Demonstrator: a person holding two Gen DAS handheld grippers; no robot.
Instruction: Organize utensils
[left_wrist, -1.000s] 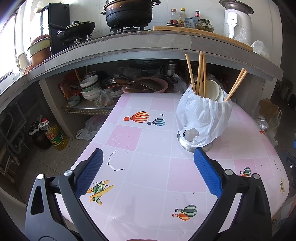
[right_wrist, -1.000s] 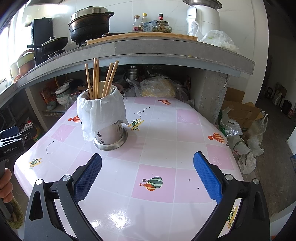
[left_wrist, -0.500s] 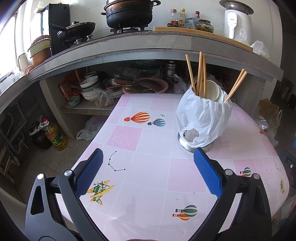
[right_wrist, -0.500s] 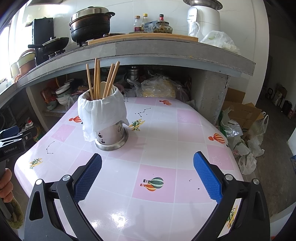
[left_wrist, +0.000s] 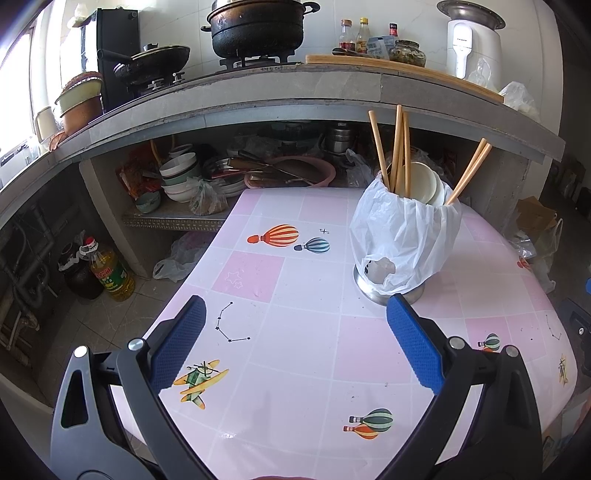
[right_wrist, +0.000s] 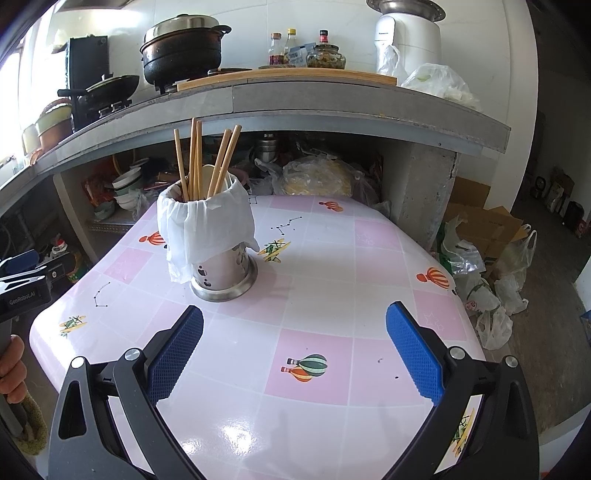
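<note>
both grippers, left gripper (left_wrist: 295, 347) and right gripper (right_wrist: 294, 345), have fingers wide apart, holding nothing. the left one's side reads "genrobot.ai". chopsticks (right_wrist: 201, 164) stand in a bag-covered cup (right_wrist: 218, 254).

Both grippers (left_wrist: 295, 343) (right_wrist: 294, 343): black frames, blue dimpled pads (left_wrist: 179, 341), silver screws; "GenRobot.AI" lettering on left body.

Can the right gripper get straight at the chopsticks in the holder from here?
Probably yes. The right gripper is open, with bare table ahead, and the chopsticks stand clear above the bag-lined holder, ahead to its left.
</note>
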